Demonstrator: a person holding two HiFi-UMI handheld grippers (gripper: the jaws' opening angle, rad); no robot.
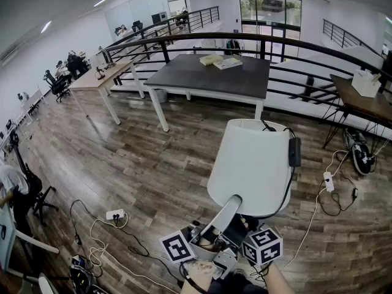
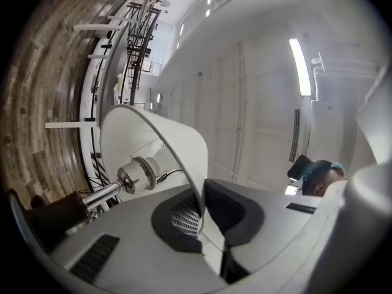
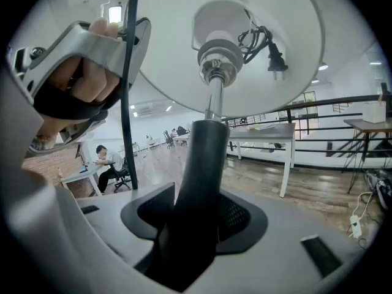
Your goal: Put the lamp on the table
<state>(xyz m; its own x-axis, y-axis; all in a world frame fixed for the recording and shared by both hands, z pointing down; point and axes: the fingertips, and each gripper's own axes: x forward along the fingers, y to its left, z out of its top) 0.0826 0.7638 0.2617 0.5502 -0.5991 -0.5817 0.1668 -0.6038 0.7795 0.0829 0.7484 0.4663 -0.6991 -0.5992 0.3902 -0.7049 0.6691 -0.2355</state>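
The task is only partly done. The lamp [image 1: 254,164] is off the floor and carried low in the centre of the head view. The dark table [image 1: 208,81] stands well apart from it, in the upper middle of the frame. What is left, judging by this, is to carry the lamp to the table and set it upright on the top.

Both grippers hold the lamp. The left gripper [image 2: 202,216] has its jaws pinched together on the thin rim of the white shade [image 2: 165,133]. The right gripper [image 3: 196,219] is clamped on the dark stem [image 3: 202,164], which fills the gap between its jaws.

The head view alone shows the table in relation to the lamp, but the shade and the marker cubes hide both grips there. The left gripper view shows the rim running between the pads, and the socket [image 2: 138,173] inside the shade. The right gripper view looks up the stem into the shade, where the plug [image 3: 272,57] is tucked. It also shows the table at the right of its frame. In that view's upper left, a hand [image 3: 86,72] grips the other tool at the shade's edge.
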